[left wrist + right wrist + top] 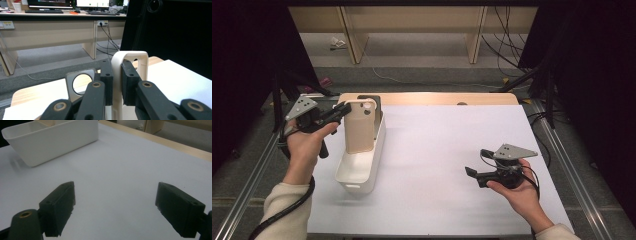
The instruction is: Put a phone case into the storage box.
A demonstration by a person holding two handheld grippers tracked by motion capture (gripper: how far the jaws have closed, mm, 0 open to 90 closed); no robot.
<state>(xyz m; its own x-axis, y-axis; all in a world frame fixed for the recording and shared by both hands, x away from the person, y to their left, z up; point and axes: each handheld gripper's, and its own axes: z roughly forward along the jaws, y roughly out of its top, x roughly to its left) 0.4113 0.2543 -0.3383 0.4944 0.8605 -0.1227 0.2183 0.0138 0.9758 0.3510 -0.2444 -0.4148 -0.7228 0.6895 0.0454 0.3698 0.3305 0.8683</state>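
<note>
Two phone cases stand in one white bin [362, 170] at the tabletop's left edge, toward the far left corner.

Item 1: beige case [360, 127], upright, camera cutout at top, lower end down inside the bin. Held. The left gripper [343, 111] comes in level from the left edge, and in the left gripper view its pads [107, 82] are clamped on the case's thin side wall [117, 75] just below the cutout loop. The grip is narrow and near one top corner.

Item 2: grey case [376, 104], upright behind the beige one at the bin's far end, just beside it; whether they touch cannot be told. Its round cutout [81, 83] shows left of the jaws in the left gripper view.

Item 3: right gripper [473, 173], resting in the hand near the tabletop's right front corner, well apart from the bin. Jaws wide apart, nothing between them; white tabletop [120, 182] beneath.

Handling note, as a judgement: the step appears to be lifting the beige case out of the bin. Draw it straight up along its own length so the lower end clears the rim without dragging the light bin. Keep the pull slow; a corner pinch lets the case swing. Mind the grey case behind, which could tip if brushed. The free right gripper could steady the bin's near end.
</note>
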